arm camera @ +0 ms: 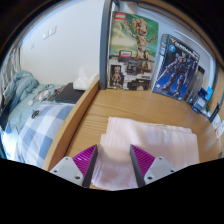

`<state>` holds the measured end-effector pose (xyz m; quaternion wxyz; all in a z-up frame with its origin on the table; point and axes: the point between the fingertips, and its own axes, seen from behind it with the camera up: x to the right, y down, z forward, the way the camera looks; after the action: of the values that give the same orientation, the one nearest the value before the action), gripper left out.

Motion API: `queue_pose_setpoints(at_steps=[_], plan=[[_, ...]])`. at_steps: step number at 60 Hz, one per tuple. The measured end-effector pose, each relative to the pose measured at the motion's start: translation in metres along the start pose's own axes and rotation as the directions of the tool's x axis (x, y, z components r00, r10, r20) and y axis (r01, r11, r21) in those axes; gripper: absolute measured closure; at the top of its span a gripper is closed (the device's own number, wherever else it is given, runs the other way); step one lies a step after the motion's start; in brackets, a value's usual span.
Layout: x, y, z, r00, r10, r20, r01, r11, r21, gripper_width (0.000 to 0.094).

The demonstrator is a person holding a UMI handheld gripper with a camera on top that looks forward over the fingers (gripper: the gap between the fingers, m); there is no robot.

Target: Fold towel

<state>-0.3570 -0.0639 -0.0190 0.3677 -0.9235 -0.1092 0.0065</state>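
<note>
- Gripper view shows my jaws (pixel 114 163) held low over the wooden desk (pixel 105 108), aimed forward and slightly down toward the wall at the desk's far edge.
- Both fingers, each with a magenta pad (pixel 84 156), stand apart, with a strip of white cloth showing in the gap between them.
- That cloth is the towel (pixel 150 142), lying flat on the desk right under and just ahead of my fingers.
- My jaws are open about halfway; the towel lies between the fingers and rests on the desk. I cannot tell whether the pads are touching the fabric.
- The towel spreads away from the fingers toward the far side of the desk and off to the right, so its long axis seems to run roughly across my line of sight. Its far edge lies nearly straight, and its left corner sits just ahead of my left finger.
- Beyond the towel, two boxes stand upright against the wall: a green-and-brown one with a figure printed on it (pixel 131 47), and beside it to the right a blue one showing a robot figure (pixel 181 68).
- To the left of the desk lies a bed (pixel 38 128) with blue checked bedding, just beside the desk's edge, with rumpled bedclothes (pixel 22 95) farther back.
</note>
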Motion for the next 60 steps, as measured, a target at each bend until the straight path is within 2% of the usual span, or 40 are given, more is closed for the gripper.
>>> queue_pose_setpoints(at_steps=[6,15,23,24,28,36,41,47,55,58,60], plan=[[0.0,0.001,-0.002,1.0,-0.01,-0.004,0.01,1.0,0.022,0.0335],[0.02,0.002,-0.002,0.994,-0.069,-0.081,0.072,0.997,0.041,0.0856],[0.018,0.001,0.0,0.996,-0.08,-0.039,0.081,0.997,0.019,0.0854],[0.017,0.0,0.0,0.997,-0.076,-0.028,0.076,0.997,0.016,0.09],[0.017,-0.008,-0.01,1.0,-0.002,0.03,0.002,1.0,0.007,0.0902],[0.051,-0.048,-0.051,0.988,0.128,0.084,-0.133,0.989,0.057,0.0903],[0.094,-0.067,-0.079,0.979,0.182,0.087,-0.19,0.977,0.096,0.0902],[0.157,-0.07,-0.098,0.973,0.227,0.052,-0.231,0.966,0.118,0.0903],[0.237,-0.036,-0.087,0.968,0.252,-0.018,-0.25,0.965,0.078,0.09],[0.258,-0.014,-0.074,0.963,0.267,-0.036,-0.266,0.963,0.033,0.0822],[0.269,0.002,-0.066,0.96,0.276,-0.046,-0.277,0.961,-0.012,0.0704]])
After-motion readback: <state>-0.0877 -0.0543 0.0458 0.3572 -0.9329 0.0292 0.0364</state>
